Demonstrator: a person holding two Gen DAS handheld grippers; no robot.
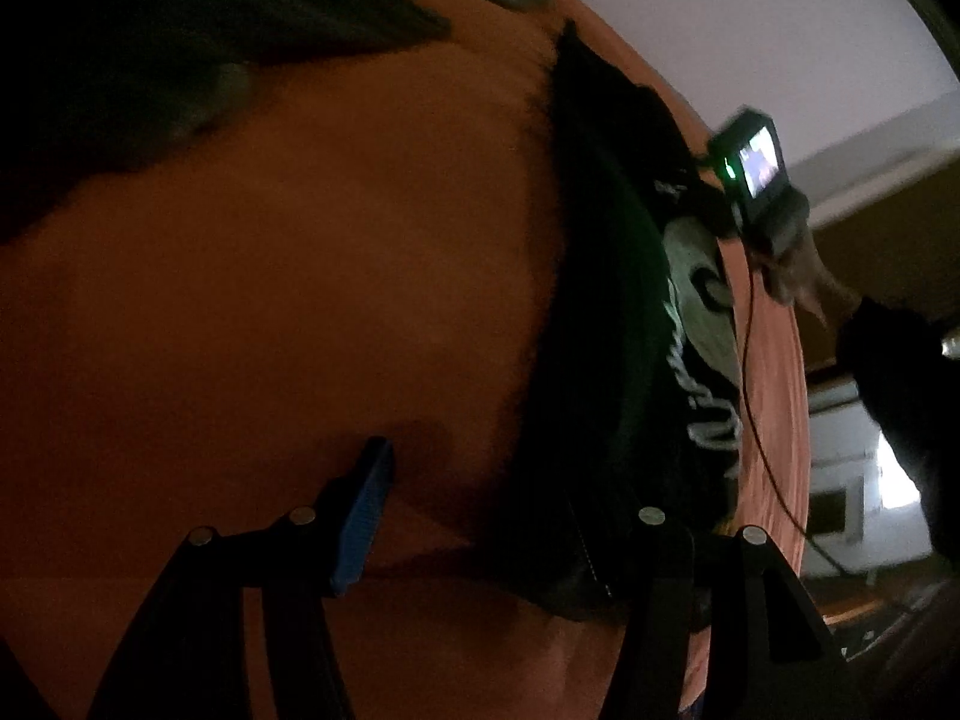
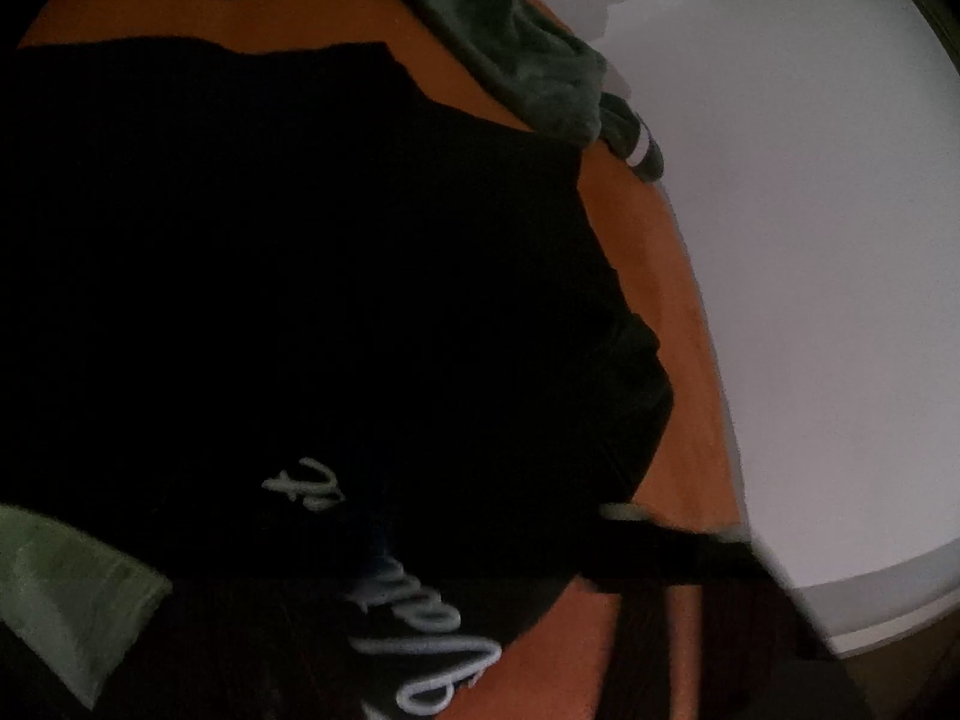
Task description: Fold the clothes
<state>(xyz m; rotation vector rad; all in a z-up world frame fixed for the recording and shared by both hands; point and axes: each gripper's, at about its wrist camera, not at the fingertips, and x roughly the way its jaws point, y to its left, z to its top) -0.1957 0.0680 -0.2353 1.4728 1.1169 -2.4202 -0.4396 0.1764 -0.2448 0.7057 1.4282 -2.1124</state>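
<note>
Clearly the black garment [image 2: 312, 300] with white lettering is soft, light cloth, likely to sag and crease, so a hem or corner looks the best place to grip. It lies on the orange sheet [image 1: 270, 300] near the edge. The left gripper [image 1: 498, 516] is spread, its right finger against the cloth; the right gripper's state cannot be told. Open sheet lies left of the garment.

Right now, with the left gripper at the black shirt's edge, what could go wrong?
The left gripper is open, so the black shirt may slip out. The cable by the shirt could snag. The right wrist view is dark and blurred, so the right gripper's grip cannot be checked.
</note>
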